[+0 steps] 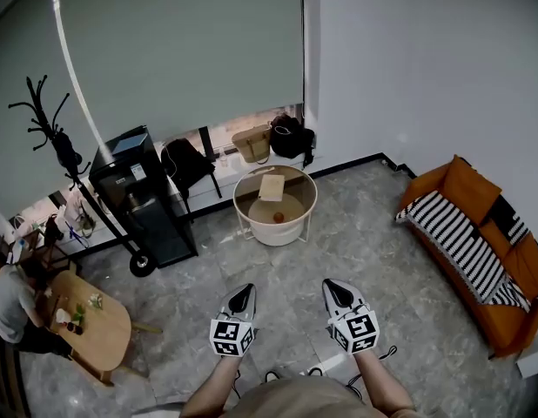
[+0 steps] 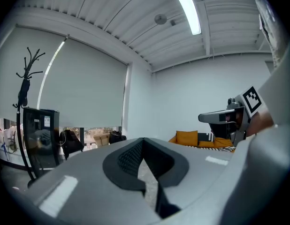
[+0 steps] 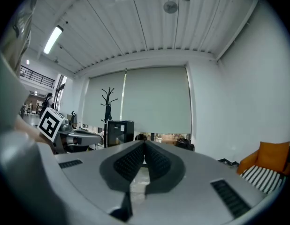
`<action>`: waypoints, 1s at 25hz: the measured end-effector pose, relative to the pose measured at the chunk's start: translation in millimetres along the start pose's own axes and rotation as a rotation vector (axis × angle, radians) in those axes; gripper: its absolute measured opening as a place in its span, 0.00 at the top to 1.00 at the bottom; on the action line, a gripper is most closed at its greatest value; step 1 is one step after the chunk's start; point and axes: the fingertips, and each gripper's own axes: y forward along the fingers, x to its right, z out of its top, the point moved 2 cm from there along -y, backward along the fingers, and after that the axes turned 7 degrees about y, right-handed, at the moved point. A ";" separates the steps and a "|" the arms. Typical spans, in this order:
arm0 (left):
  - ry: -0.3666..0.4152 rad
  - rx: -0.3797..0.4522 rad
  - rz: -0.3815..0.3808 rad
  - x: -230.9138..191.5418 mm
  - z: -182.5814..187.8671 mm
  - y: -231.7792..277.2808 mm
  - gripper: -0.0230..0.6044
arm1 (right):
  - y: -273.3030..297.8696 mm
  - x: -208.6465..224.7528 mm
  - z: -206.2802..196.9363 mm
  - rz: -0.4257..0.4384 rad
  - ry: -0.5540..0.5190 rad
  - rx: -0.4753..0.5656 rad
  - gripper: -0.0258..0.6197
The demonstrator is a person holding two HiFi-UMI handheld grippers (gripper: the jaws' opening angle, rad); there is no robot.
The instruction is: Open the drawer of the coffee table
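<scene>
Round white coffee table (image 1: 278, 232): mid-floor by the window, well ahead of both grippers, bare tile between. Around it: black cabinet (image 1: 138, 194) left, bags (image 1: 291, 136) behind, orange sofa (image 1: 478, 251) right, wooden table (image 1: 108, 329) with a seated person (image 1: 10, 301) far left. Left gripper (image 1: 244, 294) and right gripper (image 1: 335, 293): side by side, near level, facing the table, jaws closed on nothing.

Grey tiled floor (image 1: 373, 259) bearing round white coffee table (image 1: 273, 235), orange sofa (image 1: 467, 188), wooden table (image 1: 108, 333).

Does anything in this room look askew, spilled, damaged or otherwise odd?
Nothing stands out. The round coffee table stands upright near the window. The left gripper and right gripper are both shut and empty, and well short of it.
</scene>
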 end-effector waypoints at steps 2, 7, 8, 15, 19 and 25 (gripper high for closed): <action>-0.009 -0.009 -0.004 0.7 -6.9 -2.0 0.95 | 2.0 -2.0 -5.9 0.007 0.012 -0.014 0.95; -0.015 -0.030 -0.004 -9.5 -20.3 -14.3 0.95 | 8.7 -4.0 -20.9 -0.003 0.025 -0.052 0.95; -0.017 -0.037 -0.002 -14.9 -23.5 -16.6 0.95 | 11.2 -5.5 -23.3 -0.004 0.024 -0.059 0.95; -0.045 -0.066 -0.005 -42.7 -51.8 -26.7 0.95 | 27.0 -20.5 -41.2 -0.033 0.013 -0.094 0.95; -0.070 -0.095 -0.026 -48.7 -65.9 -21.9 0.95 | 28.4 -28.7 -51.0 -0.046 0.026 -0.115 0.95; -0.064 -0.107 -0.042 -57.7 -68.5 -2.5 0.95 | 47.0 -19.6 -58.7 -0.060 0.028 -0.135 0.95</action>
